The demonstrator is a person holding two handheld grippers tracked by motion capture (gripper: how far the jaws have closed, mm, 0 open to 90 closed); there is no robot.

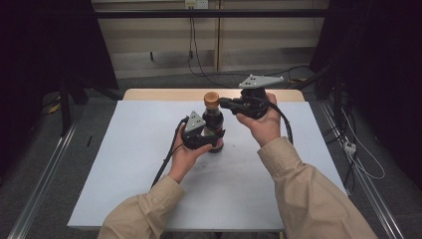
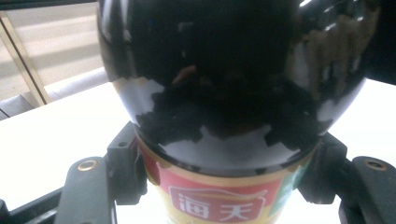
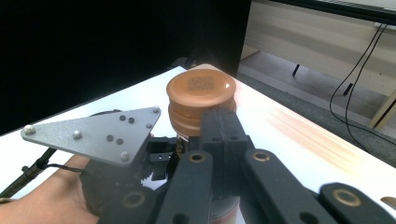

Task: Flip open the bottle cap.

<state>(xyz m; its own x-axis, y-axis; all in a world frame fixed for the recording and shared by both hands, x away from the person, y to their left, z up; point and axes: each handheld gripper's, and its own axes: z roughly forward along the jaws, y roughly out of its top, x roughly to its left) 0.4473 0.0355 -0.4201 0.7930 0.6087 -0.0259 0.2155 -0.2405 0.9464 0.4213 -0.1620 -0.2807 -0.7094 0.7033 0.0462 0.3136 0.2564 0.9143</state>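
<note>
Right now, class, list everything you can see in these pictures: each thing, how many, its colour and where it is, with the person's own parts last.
Bottle: one, dark with a red and yellow label, upright near the middle of the table.
Bottle cap: one, orange-brown, on top of the bottle.
Table: one, white sheet over a pale wooden top, centre of the high view.
Cables: several, black, on the floor and wall behind the table.
Left gripper: one, black with a grey plate, jaws clamped on the bottle's body at the label.
Right gripper: one, black with a grey plate, jaws closed together beside the cap.
Sleeves: two, beige, entering from the bottom.
</note>
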